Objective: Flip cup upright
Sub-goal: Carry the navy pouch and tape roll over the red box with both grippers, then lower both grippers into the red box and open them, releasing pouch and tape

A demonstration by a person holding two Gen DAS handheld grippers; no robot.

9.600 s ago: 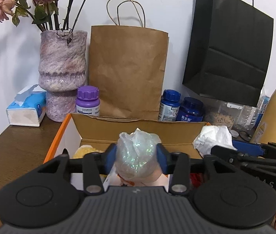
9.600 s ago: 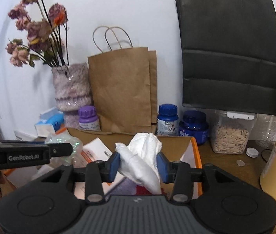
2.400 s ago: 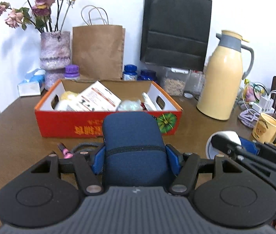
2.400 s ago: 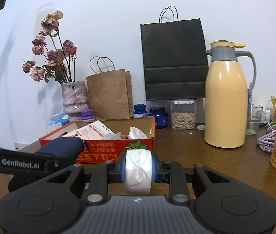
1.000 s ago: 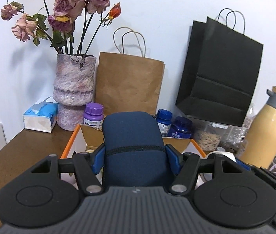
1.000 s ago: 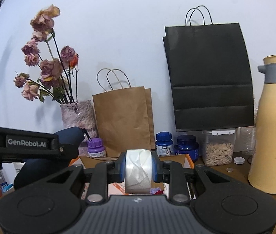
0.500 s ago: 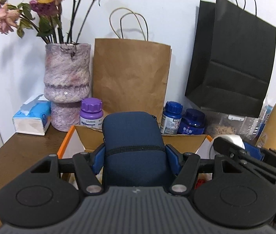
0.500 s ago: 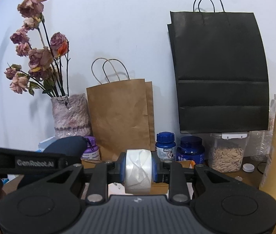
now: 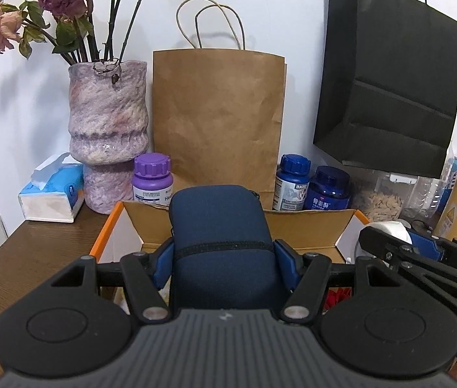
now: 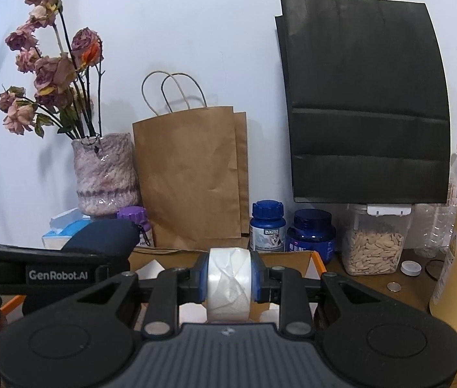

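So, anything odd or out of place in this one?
Yes: the task is to flip a cup, yet no cup shows in either view. The left gripper is shut on a navy pouch and the right gripper on a white tape roll, both over the cardboard box.

The left tongs point(image 9: 223, 253) and right tongs point(image 10: 228, 279) look alike: matte black linkage arms with silver pivot screws, blue finger pads point(image 9: 163, 263), a ribbed grey housing between two round black discs. White "GenRobot.AI" lettering marks one arm.
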